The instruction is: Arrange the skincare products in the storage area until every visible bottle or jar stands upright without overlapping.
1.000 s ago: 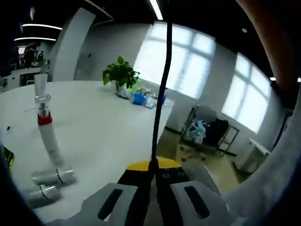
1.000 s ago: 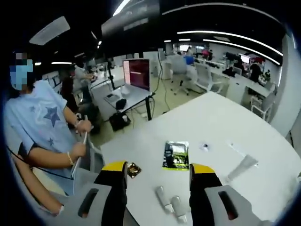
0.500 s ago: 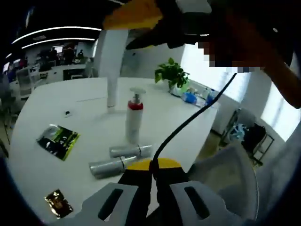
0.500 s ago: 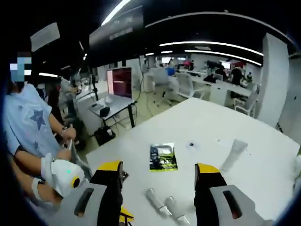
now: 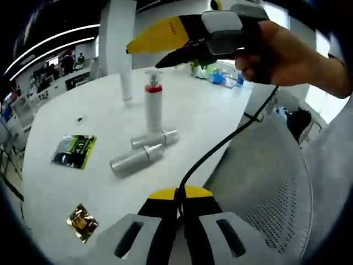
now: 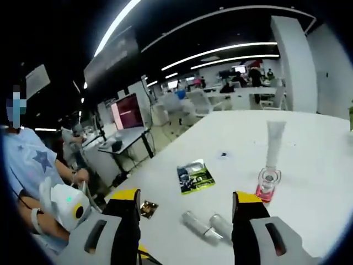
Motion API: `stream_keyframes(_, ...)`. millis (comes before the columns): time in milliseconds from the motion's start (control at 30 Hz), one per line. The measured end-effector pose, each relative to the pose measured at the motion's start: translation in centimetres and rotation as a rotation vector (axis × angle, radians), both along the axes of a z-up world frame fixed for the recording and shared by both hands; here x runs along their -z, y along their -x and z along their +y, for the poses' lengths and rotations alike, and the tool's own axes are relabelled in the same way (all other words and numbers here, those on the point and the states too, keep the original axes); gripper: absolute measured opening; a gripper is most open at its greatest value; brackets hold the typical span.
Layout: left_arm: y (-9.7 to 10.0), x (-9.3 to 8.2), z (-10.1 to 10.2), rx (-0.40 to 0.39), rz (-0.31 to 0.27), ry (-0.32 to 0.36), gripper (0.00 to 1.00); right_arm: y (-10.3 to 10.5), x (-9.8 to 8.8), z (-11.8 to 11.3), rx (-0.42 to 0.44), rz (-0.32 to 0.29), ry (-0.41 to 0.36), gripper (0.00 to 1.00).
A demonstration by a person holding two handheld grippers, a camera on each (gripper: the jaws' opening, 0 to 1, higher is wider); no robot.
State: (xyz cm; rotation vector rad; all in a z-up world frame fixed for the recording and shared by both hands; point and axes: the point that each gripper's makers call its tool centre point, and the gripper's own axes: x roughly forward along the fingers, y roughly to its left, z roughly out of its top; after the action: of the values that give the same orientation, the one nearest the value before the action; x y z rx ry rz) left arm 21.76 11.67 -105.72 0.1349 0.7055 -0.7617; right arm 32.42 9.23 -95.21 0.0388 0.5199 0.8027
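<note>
Reaching down with the spread right claw (image 6: pixel 185 212) risks rolling the two silver bottles (image 5: pixel 144 152) lying touching near the bench (image 5: pixel 182 110) edge, or toppling the upright pump bottle (image 5: pixel 153 107) just behind, while the left claw (image 5: pixel 179 207) stays pressed together.

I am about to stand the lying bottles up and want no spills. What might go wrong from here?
The two silver bottles lie touching, right beside the upright pump bottle; lifting one may roll the other or knock the pump bottle over. The white tube stands tall and narrow behind it, so a swing of the right gripper might topple it. The left gripper is shut and must open before it can grasp.
</note>
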Motion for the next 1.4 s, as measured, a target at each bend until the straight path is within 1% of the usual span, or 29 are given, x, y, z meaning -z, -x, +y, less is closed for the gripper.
stream_keyframes(33,0.1,0.0,-0.3,0.015,0.006,0.007,0.0,0.0,0.3,-0.6,0.01,-0.005,0.017,0.65)
stream_keyframes(100,0.5,-0.1,-1.1,0.039,0.047,0.048,0.0,0.0,0.5,-1.5,0.023,-0.016,0.026,0.65)
stream_keyframes(133,0.5,-0.2,-1.3,0.05,0.05,0.055,0.01,-0.1,0.6,-2.2,0.037,-0.021,0.035,0.65)
stream_keyframes(200,0.7,-0.6,-1.9,0.056,0.055,0.098,0.02,-0.6,0.5,-3.2,0.056,-0.051,0.047,0.65)
stream_keyframes(233,1.8,-1.1,-2.7,0.153,0.044,0.135,0.04,-0.6,0.5,-3.4,0.042,-0.061,0.059,0.63)
stream_keyframes(267,2.2,-1.2,-2.7,0.176,0.039,0.138,0.08,-0.8,0.6,-3.8,0.036,-0.076,0.079,0.62)
stream_keyframes(300,2.4,-1.4,-2.7,0.184,0.026,0.141,0.13,-1.4,0.8,-4.8,0.053,-0.112,0.115,0.62)
stream_keyframes(400,2.3,-1.8,-2.5,0.177,0.022,0.157,0.29,-1.9,1.3,-5.8,0.072,-0.073,0.09,0.62)
stream_keyframes(467,1.3,-2.4,-2.3,0.132,-0.011,0.176,0.35,-2.0,1.0,-6.3,0.093,-0.091,0.079,0.64)
stream_keyframes(500,0.9,-2.6,-2.0,0.119,-0.026,0.172,0.34,-2.1,1.0,-6.4,0.1,-0.096,0.077,0.64)
stream_keyframes(533,0.1,-3.0,-1.3,0.091,-0.072,0.16,0.33,-2.1,1.0,-6.5,0.113,-0.105,0.07,0.65)
stream_keyframes(600,-0.9,-3.5,0.1,0.03,-0.119,0.138,0.29,-1.9,1.2,-6.4,0.121,-0.109,0.053,0.68)
stream_keyframes(667,-1.4,-4.2,1.1,0.012,-0.171,0.124,0.22,-1.6,1.6,-6.3,0.128,-0.1,0.035,0.73)
stream_keyframes(733,-2.4,-5.5,2.6,-0.051,-0.263,0.109,0.22,-1.3,2.0,-6.1,0.132,-0.086,-0.005,0.71)
stream_keyframes(800,-2.8,-5.9,3.4,-0.114,-0.247,0.154,0.23,-0.9,2.6,-6.3,0.138,-0.068,-0.007,0.7)
stream_keyframes(833,-2.9,-6.0,3.7,-0.13,-0.242,0.161,0.21,-0.9,2.9,-6.3,0.137,-0.066,-0.002,0.71)
stream_keyframes(867,-2.9,-5.9,4.0,-0.135,-0.243,0.148,0.18,-0.8,3.3,-6.3,0.132,-0.064,0.012,0.71)
stream_keyframes(933,-3.0,-5.4,4.8,-0.145,-0.249,0.089,0.11,-0.8,4.0,-6.6,0.127,-0.061,0.043,0.7)
stream_keyframes(967,-2.6,-4.8,5.1,-0.136,-0.224,0.043,0.08,-0.8,4.4,-6.7,0.127,-0.064,0.055,0.7)
stream_keyframes(1000,-2.3,-4.6,5.1,-0.129,-0.217,0.023,0.06,-0.8,4.7,-6.8,0.127,-0.063,0.058,0.7)
stream_keyframes(1033,-2.0,-4.0,5.2,-0.123,-0.207,-0.015,0.07,-0.8,5.2,-6.8,0.123,-0.058,0.069,0.69)
stream_keyframes(1100,-1.7,-3.0,5.7,-0.153,-0.183,-0.069,0.16,-0.8,6.2,-7.0,0.125,-0.041,0.088,0.7)
stream_keyframes(1133,-1.7,-2.5,5.7,-0.16,-0.195,-0.098,0.24,-0.7,6.4,-7.0,0.124,-0.04,0.092,0.69)
stream_keyframes(1167,-1.8,-2.1,5.7,-0.169,-0.202,-0.114,0.31,-0.7,6.7,-7.0,0.122,-0.037,0.099,0.69)
stream_keyframes(1200,-1.7,-1.7,5.5,-0.162,-0.211,-0.153,0.35,-0.4,6.9,-7.0,0.118,-0.028,0.109,0.69)
stream_keyframes(1233,-1.7,-1.5,5.2,-0.142,-0.224,-0.173,0.35,-0.2,6.9,-6.8,0.11,-0.033,0.108,0.69)
stream_keyframes(1267,-1.8,-1.3,5.0,-0.125,-0.249,-0.204,0.33,-0.1,6.9,-6.7,0.102,-0.039,0.111,0.69)
stream_keyframes(1333,-1.9,-1.1,5.0,-0.141,-0.251,-0.21,0.28,0.1,7.3,-6.8,0.084,-0.053,0.138,0.69)
stream_keyframes(1400,-2.4,-0.8,6.3,-0.194,-0.245,-0.249,0.27,0.4,8.0,-7.0,0.056,-0.079,0.182,0.69)
